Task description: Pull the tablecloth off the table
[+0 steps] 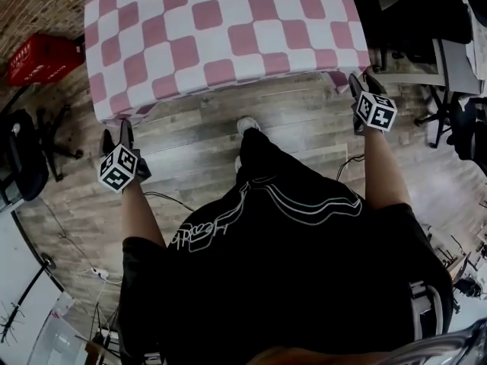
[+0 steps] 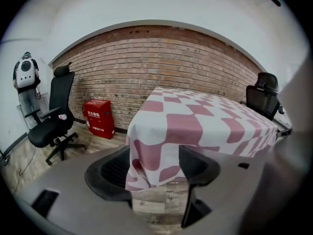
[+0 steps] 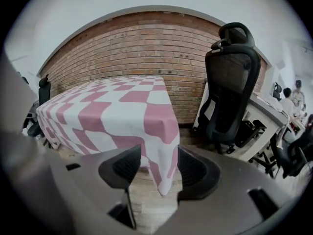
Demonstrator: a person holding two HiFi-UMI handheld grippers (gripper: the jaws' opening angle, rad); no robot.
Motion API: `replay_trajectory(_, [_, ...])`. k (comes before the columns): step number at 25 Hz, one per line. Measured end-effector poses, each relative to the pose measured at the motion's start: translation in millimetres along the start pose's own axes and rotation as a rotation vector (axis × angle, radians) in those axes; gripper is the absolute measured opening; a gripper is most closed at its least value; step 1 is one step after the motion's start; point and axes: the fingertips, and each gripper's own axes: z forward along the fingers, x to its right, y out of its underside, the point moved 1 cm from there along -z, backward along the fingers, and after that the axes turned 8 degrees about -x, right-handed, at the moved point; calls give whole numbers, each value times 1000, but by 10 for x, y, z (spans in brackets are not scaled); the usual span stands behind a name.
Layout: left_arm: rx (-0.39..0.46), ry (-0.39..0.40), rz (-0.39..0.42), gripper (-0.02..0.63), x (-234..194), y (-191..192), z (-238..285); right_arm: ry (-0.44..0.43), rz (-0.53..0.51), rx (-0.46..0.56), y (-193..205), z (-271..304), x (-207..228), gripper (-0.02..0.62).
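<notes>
Closing too soon is your danger: the left gripper (image 1: 116, 132) and right gripper (image 1: 362, 84) hold their jaws wide apart and empty, just short of the hanging near corners of the tablecloth (image 1: 221, 29). Pinch only the hem and it slips free, leaving the cloth draped.

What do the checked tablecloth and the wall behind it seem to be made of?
The tablecloth looks like soft, matte fabric, since its corners hang in loose folds. The wall looks like bare red brick, with mortar lines showing.
</notes>
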Motion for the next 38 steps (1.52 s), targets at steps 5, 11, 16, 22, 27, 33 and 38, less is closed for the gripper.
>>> replay_trajectory(5, [-40, -29, -14, 290, -232, 40, 246, 15, 25, -34, -53, 213, 24, 196])
replay_trajectory(11, [-52, -50, -22, 290, -372, 22, 446, 26, 45, -57, -96, 379, 3, 196])
replay_trajectory(16, [-41, -16, -29, 278, -354, -38, 539, 35, 39, -51, -143, 444, 2, 177])
replay_trajectory(22, [-47, -39, 6, 127, -342, -27, 556, 64, 33, -55, -134, 440, -2, 93])
replay_trajectory(27, [-57, -75, 15, 41, -385, -15, 550, 66, 55, -54, -131, 438, -2, 59])
replay_trajectory(33, [-52, -91, -37, 11, -497, 30, 489, 65, 77, -45, -103, 396, -38, 21])
replay_trajectory(38, [-56, -91, -31, 8, -521, 58, 443, 62, 99, -37, -81, 333, -64, 8])
